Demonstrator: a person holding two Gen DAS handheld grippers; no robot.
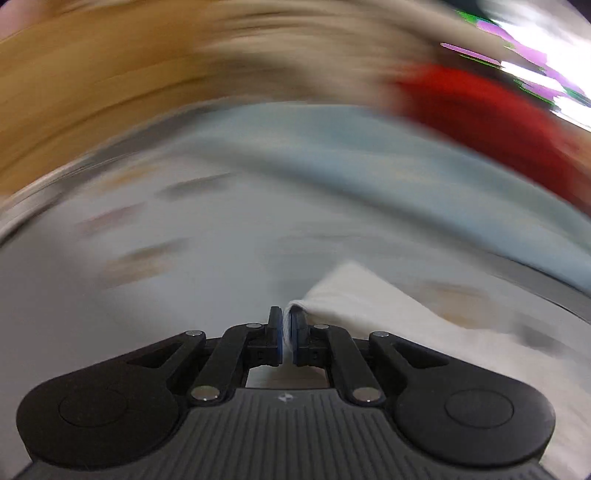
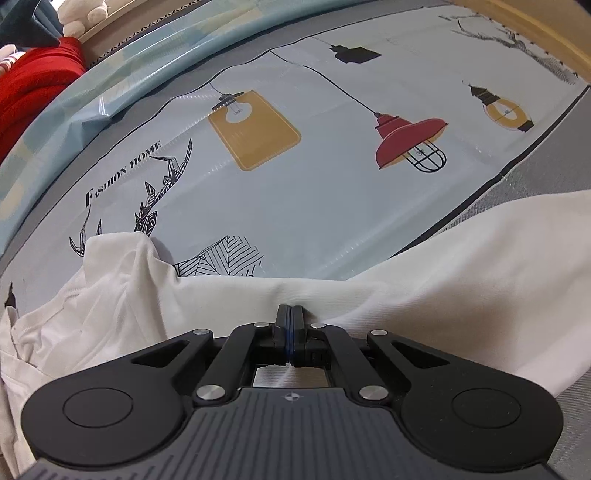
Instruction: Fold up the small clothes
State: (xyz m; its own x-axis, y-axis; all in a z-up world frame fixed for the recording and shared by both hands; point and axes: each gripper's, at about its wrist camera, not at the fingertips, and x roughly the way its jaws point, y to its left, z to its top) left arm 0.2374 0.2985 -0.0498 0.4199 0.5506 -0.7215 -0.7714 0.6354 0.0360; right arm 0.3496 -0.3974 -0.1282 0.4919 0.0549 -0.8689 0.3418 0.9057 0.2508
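A white garment (image 2: pixel 424 266) lies rumpled across the near part of a table covered with a printed cloth (image 2: pixel 317 206). My right gripper (image 2: pixel 290 314) is shut on the garment's far edge, with white fabric spreading to both sides. In the left wrist view, which is heavily motion-blurred, my left gripper (image 1: pixel 285 318) is shut on a fold of the same white garment (image 1: pixel 354 299), which trails off to the right.
The table cloth shows lamps and a "FASHION HOME" deer print. A red garment (image 2: pixel 33 85) lies at the far left beyond a light blue cloth (image 2: pixel 122 88); it shows in the left wrist view (image 1: pixel 491 110) at upper right. A wooden edge (image 2: pixel 535 22) runs at the top right.
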